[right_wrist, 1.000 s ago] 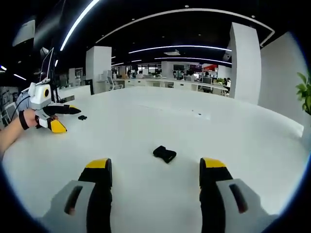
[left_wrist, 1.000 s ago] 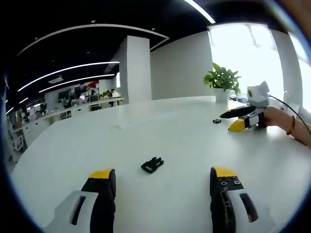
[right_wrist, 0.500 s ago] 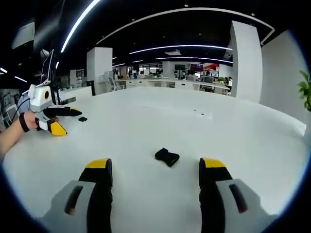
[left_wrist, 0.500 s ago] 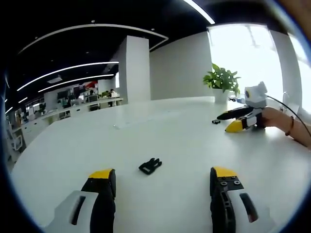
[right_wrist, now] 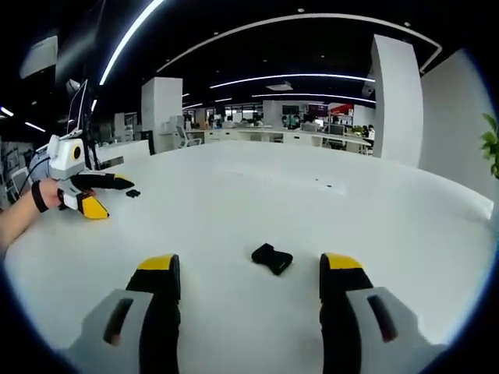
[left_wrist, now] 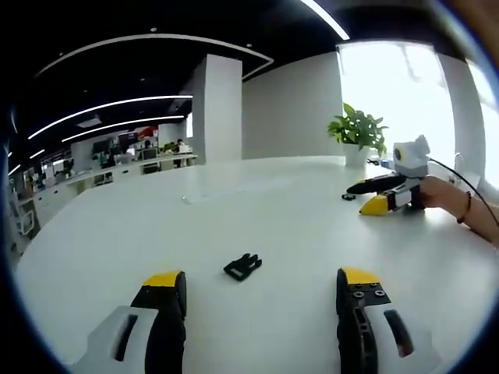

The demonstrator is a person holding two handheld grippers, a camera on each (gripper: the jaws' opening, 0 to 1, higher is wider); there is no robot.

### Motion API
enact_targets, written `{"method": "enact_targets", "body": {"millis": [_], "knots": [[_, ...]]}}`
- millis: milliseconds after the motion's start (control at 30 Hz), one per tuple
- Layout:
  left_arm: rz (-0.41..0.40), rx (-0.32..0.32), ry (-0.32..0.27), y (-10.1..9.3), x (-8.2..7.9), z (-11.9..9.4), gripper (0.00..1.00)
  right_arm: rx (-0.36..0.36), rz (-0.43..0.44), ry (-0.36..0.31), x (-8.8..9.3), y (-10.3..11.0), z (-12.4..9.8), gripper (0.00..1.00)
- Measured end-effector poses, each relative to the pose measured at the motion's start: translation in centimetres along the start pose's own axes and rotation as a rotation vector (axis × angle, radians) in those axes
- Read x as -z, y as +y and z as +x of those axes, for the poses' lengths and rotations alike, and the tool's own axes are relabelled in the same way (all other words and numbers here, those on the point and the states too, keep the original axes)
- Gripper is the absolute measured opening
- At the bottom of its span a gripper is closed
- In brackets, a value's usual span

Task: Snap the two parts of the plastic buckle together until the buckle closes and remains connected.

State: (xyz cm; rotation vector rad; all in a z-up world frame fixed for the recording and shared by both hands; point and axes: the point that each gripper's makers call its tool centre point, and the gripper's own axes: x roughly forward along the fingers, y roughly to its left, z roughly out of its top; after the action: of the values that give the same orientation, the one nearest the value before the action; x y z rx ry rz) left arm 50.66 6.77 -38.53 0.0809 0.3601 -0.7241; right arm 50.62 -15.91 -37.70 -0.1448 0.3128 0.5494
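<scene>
Both tools stand with jaws spread wide, gripping nothing, and no writing is readable. The pronged buckle part (left_wrist: 242,266) lies on the white desk (left_wrist: 296,226) ahead of the left tool (left_wrist: 261,290). The socket part (right_wrist: 272,259) lies ahead of the right tool (right_wrist: 248,274), nearer its right jaw.

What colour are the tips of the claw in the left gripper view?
Yellow tips on black fingers, seen best in the left gripper view.

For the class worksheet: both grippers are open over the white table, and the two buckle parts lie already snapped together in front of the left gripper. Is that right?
Not quite. The parts are apart: the pronged buckle part lies before the left gripper in the left gripper view, the socket part before the right gripper in the right gripper view. Both grippers are open over the white table.
</scene>
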Motion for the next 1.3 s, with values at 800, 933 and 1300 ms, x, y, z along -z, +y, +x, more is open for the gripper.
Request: {"method": "enact_targets", "body": {"millis": [800,933,1300], "knots": [[0.006,0.026,-0.013,-1.2,0.1,0.3,0.71,-0.037,-0.002,-0.006,0.3,1.7,-0.4,0.69],[0.01,0.036,-0.015,-1.5,0.1,0.3,0.68,-0.042,-0.003,-0.006,0.2,1.5,-0.2,0.68],[0.018,0.061,-0.016,-2.1,0.1,0.3,0.6,-0.067,-0.012,-0.008,0.1,1.4,0.3,0.62]]}}
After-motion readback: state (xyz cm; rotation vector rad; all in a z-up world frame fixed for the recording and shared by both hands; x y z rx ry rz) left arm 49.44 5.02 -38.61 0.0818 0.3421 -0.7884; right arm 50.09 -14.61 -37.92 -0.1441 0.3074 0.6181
